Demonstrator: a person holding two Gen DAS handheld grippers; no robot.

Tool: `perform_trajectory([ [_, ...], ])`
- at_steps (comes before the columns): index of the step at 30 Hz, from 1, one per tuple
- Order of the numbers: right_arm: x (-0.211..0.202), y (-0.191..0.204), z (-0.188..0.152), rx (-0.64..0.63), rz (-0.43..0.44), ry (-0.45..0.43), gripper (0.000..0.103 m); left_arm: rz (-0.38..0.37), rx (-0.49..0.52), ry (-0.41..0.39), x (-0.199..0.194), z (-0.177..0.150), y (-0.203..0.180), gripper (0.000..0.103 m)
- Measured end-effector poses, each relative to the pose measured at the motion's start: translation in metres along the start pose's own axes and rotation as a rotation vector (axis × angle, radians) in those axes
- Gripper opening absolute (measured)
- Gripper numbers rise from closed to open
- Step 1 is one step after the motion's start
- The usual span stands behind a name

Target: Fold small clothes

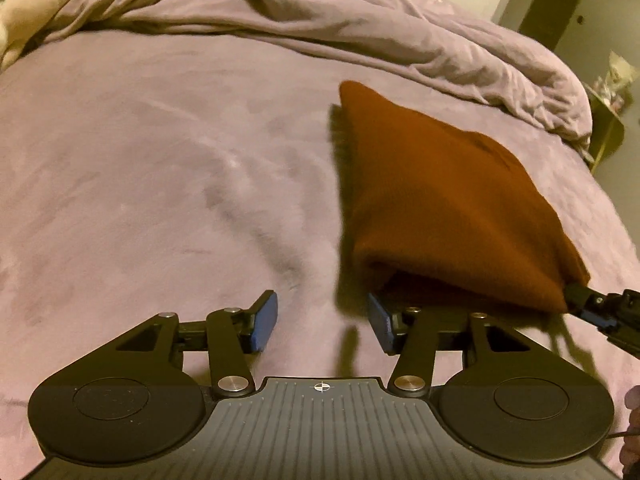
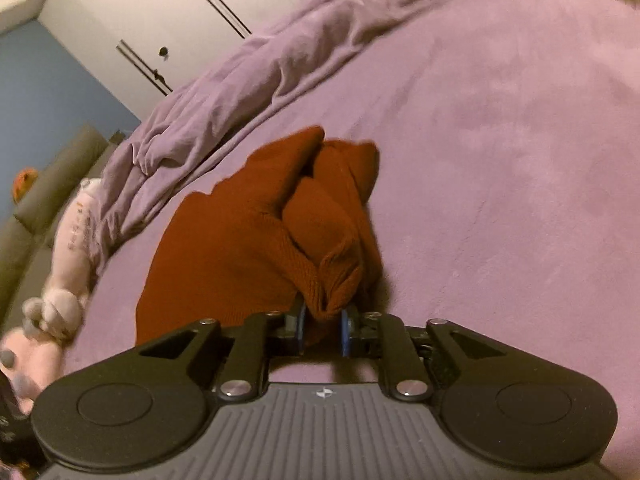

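The right gripper [image 2: 323,326] pinches a bunched corner of the rust-red knit garment [image 2: 240,248], its jaws pressed onto the cloth and lifting that end off the purple bedspread [image 2: 500,160]; the rest of the garment trails down to the bed, already doubled over on itself (how many layers, I cannot tell). The left gripper [image 1: 322,322] hangs just beside the garment's near edge with jaws spread and nothing between them. The step in hand looks like carrying a fold across; next, the left likely needs to take hold of the loose near edge so both ends move together; otherwise the layers may slide apart. A pink plush toy [image 2: 68,272] lies at the bed's edge.
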State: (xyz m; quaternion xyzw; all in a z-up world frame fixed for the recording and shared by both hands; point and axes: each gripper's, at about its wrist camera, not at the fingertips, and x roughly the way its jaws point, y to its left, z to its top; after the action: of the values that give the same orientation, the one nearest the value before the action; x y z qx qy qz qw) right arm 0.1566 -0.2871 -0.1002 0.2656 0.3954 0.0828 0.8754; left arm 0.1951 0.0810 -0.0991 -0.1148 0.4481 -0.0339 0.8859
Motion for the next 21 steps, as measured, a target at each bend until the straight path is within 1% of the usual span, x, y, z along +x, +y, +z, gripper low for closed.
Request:
perform_trajectory([
  [2, -0.011, 0.013, 0.005, -0.083, -0.064, -0.032, 0.025, -0.005, -0.047, -0.004, -0.008, 0.002, 0.009, 0.055],
  [4, -0.021, 0.026, 0.009, -0.172, -0.139, -0.085, 0.025, -0.008, -0.080, -0.009, -0.012, 0.008, 0.011, 0.055],
  [5, -0.025, 0.032, 0.011, -0.215, -0.161, -0.110, 0.025, -0.014, -0.086, -0.014, -0.014, 0.012, 0.011, 0.055],
  [7, -0.026, 0.049, 0.012, -0.306, -0.167, -0.133, 0.026, -0.016, -0.079, -0.036, -0.016, 0.018, 0.004, 0.056],
  [8, -0.022, 0.059, 0.012, -0.351, -0.167, -0.131, 0.026, -0.011, -0.072, -0.042, -0.016, 0.020, 0.000, 0.056],
  [10, -0.012, 0.075, 0.011, -0.434, -0.162, -0.114, 0.026, -0.014, -0.069, -0.057, -0.009, 0.026, -0.008, 0.063],
  [11, -0.005, 0.084, 0.009, -0.488, -0.174, -0.108, 0.026, -0.005, -0.064, -0.045, -0.002, 0.028, -0.013, 0.067],
  [13, 0.008, 0.094, 0.003, -0.574, -0.213, -0.096, 0.026, 0.019, -0.049, -0.001, 0.016, 0.032, -0.022, 0.068],
  [14, 0.018, 0.096, 0.001, -0.606, -0.247, -0.080, 0.025, 0.030, -0.049, 0.017, 0.023, 0.032, -0.024, 0.068],
  [16, 0.032, 0.097, -0.001, -0.642, -0.310, -0.029, 0.025, 0.028, -0.043, 0.045, 0.031, 0.031, -0.030, 0.069],
  [17, 0.039, 0.095, -0.001, -0.652, -0.329, -0.008, 0.026, 0.044, -0.025, 0.043, 0.033, 0.029, -0.033, 0.072],
  [18, 0.045, 0.094, -0.002, -0.663, -0.339, 0.007, 0.028, 0.064, -0.001, 0.046, 0.035, 0.027, -0.037, 0.072],
  [21, 0.057, 0.094, -0.003, -0.703, -0.355, 0.028, 0.029, 0.108, 0.050, 0.050, 0.038, 0.022, -0.048, 0.074],
])
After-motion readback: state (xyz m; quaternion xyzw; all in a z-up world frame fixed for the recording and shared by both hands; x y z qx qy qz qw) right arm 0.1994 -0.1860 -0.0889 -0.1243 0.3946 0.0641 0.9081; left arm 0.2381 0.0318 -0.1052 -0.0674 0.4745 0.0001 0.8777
